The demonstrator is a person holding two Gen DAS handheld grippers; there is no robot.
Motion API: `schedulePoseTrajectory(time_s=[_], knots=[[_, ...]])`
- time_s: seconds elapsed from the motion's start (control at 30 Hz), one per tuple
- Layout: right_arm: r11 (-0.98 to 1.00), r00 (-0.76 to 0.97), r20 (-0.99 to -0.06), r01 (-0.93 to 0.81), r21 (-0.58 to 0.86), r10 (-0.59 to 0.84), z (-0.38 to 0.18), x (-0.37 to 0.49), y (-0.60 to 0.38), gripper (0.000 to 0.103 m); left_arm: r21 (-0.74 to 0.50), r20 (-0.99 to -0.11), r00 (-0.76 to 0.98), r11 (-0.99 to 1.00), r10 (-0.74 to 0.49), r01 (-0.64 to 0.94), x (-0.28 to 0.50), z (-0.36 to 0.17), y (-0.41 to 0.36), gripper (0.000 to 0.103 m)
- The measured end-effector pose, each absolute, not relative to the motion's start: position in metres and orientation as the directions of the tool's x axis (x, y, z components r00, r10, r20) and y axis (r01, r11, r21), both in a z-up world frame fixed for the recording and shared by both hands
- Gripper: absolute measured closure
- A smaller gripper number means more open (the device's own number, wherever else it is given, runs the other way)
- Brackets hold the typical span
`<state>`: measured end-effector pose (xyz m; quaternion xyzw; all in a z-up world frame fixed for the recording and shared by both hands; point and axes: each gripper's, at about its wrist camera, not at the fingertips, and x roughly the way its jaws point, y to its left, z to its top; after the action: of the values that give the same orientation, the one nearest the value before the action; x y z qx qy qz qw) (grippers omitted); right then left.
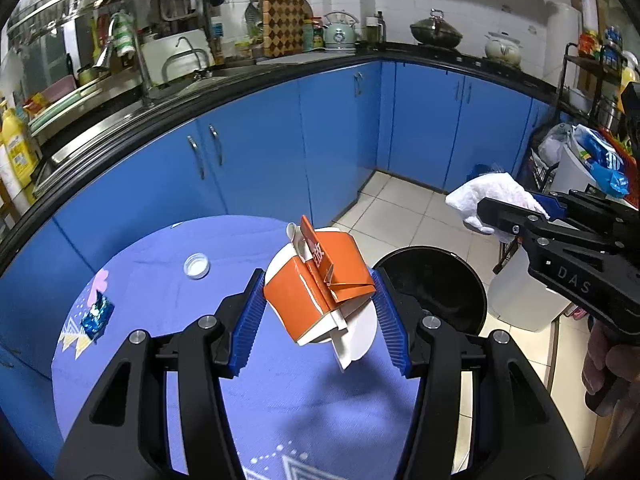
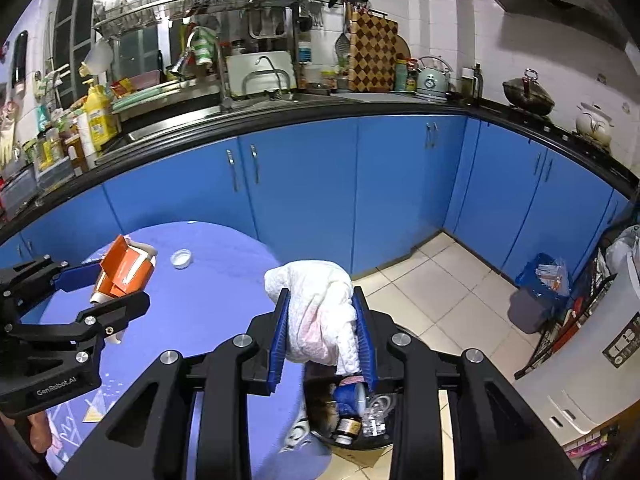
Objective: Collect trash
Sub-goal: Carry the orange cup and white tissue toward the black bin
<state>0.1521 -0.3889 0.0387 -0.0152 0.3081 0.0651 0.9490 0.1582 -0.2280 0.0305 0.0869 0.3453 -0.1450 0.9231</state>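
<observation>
My left gripper (image 1: 322, 314) is shut on a crushed orange carton (image 1: 320, 280), its blue pads pressing both sides. White paper pieces stick out beneath the carton. It hangs above the purple tablecloth (image 1: 280, 400), beside the open black bin (image 1: 440, 288). My right gripper (image 2: 322, 320) is shut on a crumpled white paper towel (image 2: 320, 300), just over the bin's rim (image 2: 360, 446). Bottles and other trash lie inside the bin. The left wrist view shows the right gripper (image 1: 516, 210) carrying the towel (image 1: 492, 192) at the right. In the right wrist view, the left gripper (image 2: 104, 288) holds the carton (image 2: 124, 268) at the left.
A white bottle cap (image 1: 196, 266) and a blue foil wrapper (image 1: 96, 316) lie on the tablecloth. Blue cabinets (image 2: 304, 200) curve behind the table. On the tiled floor stand a blue-bagged bin (image 2: 540, 292), a wire rack and a white container (image 2: 580, 380).
</observation>
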Motion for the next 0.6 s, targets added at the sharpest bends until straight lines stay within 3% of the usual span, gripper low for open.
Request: schedulePoseTrajectory(time_s=[0.53, 0.6], knots=[[0.996, 0.788, -0.609, -0.084, 0.036, 0.089, 0.018, 0.184, -0.426, 0.072, 0.089, -0.690, 0.693, 0.925, -0.209, 0.369, 0.200, 0.012, -0.273, 0.048], [0.995, 0.784, -0.613, -0.077, 0.056, 0.095, 0.014, 0.187, -0.432, 0.066, 0.092, -0.693, 0.689, 0.922, -0.212, 0.376, 0.203, 0.010, -0.280, 0.048]])
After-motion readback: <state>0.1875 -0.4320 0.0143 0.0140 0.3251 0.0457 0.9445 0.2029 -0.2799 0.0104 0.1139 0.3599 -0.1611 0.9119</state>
